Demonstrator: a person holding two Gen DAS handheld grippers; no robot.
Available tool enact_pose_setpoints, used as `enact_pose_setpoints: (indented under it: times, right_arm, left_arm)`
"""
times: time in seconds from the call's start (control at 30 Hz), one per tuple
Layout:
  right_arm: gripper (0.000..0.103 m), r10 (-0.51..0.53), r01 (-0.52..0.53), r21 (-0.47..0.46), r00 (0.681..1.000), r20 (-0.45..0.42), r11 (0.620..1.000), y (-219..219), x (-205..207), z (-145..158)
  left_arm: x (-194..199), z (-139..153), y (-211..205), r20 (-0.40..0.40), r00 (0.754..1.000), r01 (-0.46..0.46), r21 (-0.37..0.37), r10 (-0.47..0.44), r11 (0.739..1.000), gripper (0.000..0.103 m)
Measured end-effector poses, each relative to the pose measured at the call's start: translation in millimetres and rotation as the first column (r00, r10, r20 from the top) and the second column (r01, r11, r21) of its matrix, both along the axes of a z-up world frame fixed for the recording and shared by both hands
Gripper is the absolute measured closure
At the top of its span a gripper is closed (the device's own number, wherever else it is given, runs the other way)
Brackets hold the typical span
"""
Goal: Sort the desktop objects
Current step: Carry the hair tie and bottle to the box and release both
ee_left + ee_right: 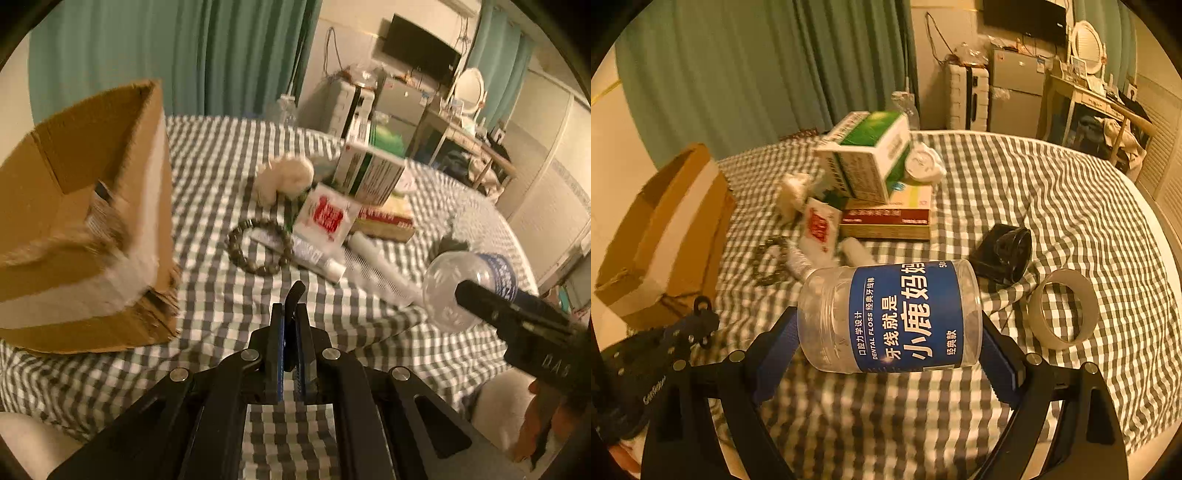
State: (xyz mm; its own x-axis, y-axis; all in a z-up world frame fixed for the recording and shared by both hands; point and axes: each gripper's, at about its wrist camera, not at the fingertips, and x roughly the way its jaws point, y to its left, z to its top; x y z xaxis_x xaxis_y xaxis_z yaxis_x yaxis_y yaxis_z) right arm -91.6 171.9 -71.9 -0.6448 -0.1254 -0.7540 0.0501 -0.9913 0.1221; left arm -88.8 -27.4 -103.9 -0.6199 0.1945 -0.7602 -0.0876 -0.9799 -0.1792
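At the left edge of the checked bedcover a cardboard box is seen standing open, something pale lying inside it that cannot be made out. Just beside the box the left gripper is held above the cloth, its jaws drawn tight together on a thin black clip-like piece whose tip pokes out past them. Further in, toward the middle of the bedcover, a bead bracelet is laid flat, with a white tube touching its right side and a fluffy white toy behind it. A red-and-white packet is leaned against a book, and a green-and-white carton is tilted on top of that book. In the foreground the clear dental floss jar with its blue label is carried sideways above the cloth, clamped between the wide-set pads of the right gripper. To the right, a black cap-like object and a tape roll are lying near each other, toward the right edge.
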Motion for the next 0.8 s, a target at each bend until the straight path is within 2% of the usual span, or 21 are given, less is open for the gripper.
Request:
enact_pose_setpoints:
  times: [0.13,0.33,0.53,0.67,0.8]
  right_arm:
    - [0.013,0.019,-0.020,-0.031,0.999,-0.036,0.999,-12.6,6.4,26.0]
    - [0.013,0.112,-0.115,-0.012,0.984,-0.142,0.993,-51.9,15.5,84.3]
    - [0.013,0.225,-0.237,-0.039,0.954,-0.198,0.971,-106.0,2.8,132.5]
    - [0.013,0.301,-0.315,-0.045,0.933,-0.198,0.948,-150.8,-12.4,142.1]
    - [0.013,0.365,-0.378,-0.056,0.916,-0.163,0.924,-196.7,-26.2,131.9]
  left_arm:
    - [9.0,26.4,-16.8,-0.024,1.000,-0.006,0.041,0.007,0.999,0.098]
    - [3.7,81.0,-54.4,-0.081,0.996,-0.031,0.036,0.034,0.999,0.098]
    - [-14.9,139.7,-113.5,-0.167,0.983,-0.088,-0.073,0.075,0.993,0.098]
    - [-23.8,152.1,-155.3,-0.179,0.978,-0.125,-0.113,0.103,0.986,0.098]
    - [-25.9,136.0,-188.1,-0.167,0.976,-0.154,-0.080,0.139,0.985,0.098]
